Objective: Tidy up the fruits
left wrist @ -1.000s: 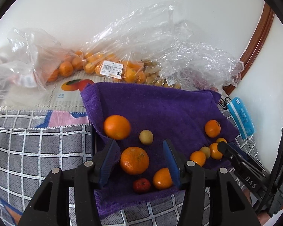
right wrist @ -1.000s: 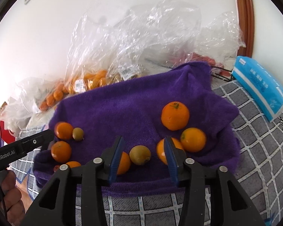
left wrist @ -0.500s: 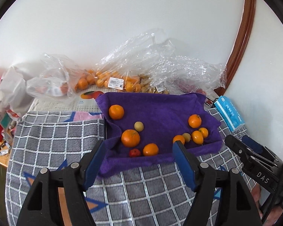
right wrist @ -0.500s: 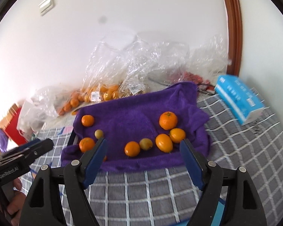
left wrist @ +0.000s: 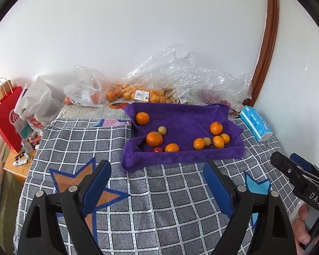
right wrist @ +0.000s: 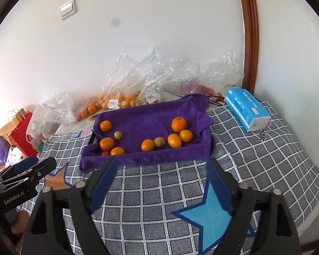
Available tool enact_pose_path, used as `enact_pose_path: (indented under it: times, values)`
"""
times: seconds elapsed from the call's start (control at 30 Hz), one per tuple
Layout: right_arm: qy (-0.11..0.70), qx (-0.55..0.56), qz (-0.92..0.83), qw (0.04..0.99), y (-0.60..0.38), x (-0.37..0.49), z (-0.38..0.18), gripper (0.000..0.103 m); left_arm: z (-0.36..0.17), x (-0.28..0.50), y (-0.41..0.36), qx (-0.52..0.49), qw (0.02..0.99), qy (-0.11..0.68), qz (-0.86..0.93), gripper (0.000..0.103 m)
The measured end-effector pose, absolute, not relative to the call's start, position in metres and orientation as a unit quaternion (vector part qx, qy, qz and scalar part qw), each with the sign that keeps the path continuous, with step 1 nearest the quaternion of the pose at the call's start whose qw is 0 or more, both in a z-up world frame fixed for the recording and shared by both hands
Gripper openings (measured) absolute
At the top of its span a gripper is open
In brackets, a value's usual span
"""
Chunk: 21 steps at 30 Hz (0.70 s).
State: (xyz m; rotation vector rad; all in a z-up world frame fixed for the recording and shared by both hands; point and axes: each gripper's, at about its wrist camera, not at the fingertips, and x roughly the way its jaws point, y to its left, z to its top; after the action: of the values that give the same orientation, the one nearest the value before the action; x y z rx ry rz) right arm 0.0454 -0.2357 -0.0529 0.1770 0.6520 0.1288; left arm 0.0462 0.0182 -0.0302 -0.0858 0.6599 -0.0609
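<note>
Both grippers wide open over the checked blanket, nothing held.

Left gripper (left wrist: 157, 182) and right gripper (right wrist: 162, 178) hang w/ jaws spread wide above the grey checked blanket (right wrist: 159, 193), well short of the purple towel (left wrist: 180, 116). Fruit sits on the towel in 2 bunches: left bunch has three oranges (left wrist: 154, 138), a small yellowish fruit (left wrist: 162, 130) and a tiny red one (left wrist: 157, 149), prob half hidden by the towel fold. Right bunch has four oranges (right wrist: 178, 124) plus another yellowish one (right wrist: 159, 142). Blue tissue pack (right wrist: 246, 109) lies beside the towel; plastic bags (left wrist: 138, 89) w/ more fruit sit behind it by the wall.
</note>
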Motion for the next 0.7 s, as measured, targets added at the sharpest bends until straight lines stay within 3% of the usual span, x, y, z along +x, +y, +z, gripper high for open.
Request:
enact_pose_path:
  times: [0.2, 0.7]
  values:
    - [0.295, 0.056, 0.056, 0.952, -0.229, 0.018, -0.049, 0.102, -0.025, 0.021, 0.019, -0.044, 0.95, 0.309, -0.021, 0.093]
    - [0.292, 0.058, 0.034, 0.954, -0.232, -0.011, -0.052, 0.103, -0.029, -0.004, 0.011, -0.033, 0.952, 0.303, -0.025, 0.094]
